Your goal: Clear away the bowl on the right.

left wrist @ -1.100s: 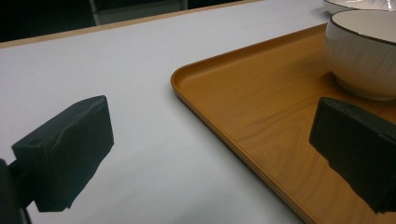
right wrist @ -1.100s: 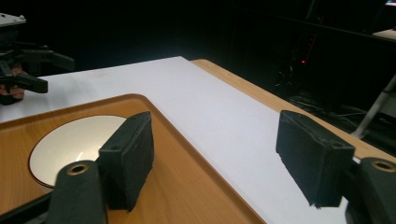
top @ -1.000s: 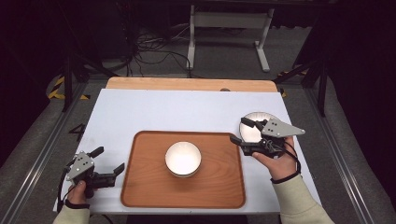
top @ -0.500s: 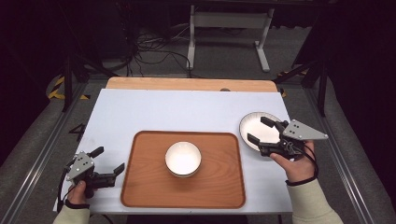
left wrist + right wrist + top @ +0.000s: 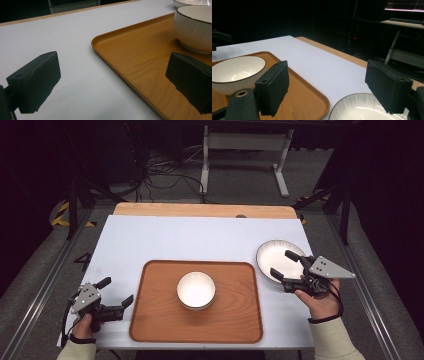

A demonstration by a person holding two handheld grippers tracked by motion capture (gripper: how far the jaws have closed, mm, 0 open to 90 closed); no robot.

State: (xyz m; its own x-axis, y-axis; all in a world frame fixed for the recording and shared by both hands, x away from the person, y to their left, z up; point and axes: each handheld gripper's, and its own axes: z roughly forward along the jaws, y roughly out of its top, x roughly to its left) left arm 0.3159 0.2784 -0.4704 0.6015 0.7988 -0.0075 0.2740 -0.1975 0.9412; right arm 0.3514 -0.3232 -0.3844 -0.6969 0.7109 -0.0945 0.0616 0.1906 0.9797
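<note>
The right hand-held gripper (image 5: 286,265) has just been opening its jaws and holds nothing; the plate (image 5: 275,257) lies on the tabletop (image 5: 200,240) right under them, just beside the tray (image 5: 150,320). The bowl (image 5: 196,290) sits mid-tray, between both hands. The left hand-held gripper (image 5: 116,292) rests open and empty off the tray's left edge, its jaws pointing toward the bowl.

overhead light is falling brightly on the white counter (image 5: 200,237) in the middle of the high view, while the floor along the upper edge and both sides is sinking into near black. glare is washing out the inside of the bowl (image 5: 196,290) and plate (image 5: 277,259). in both gripper views the close black pads are looking soft and slightly out of focus at the lower corners, and the background at the top is staying dark.
</note>
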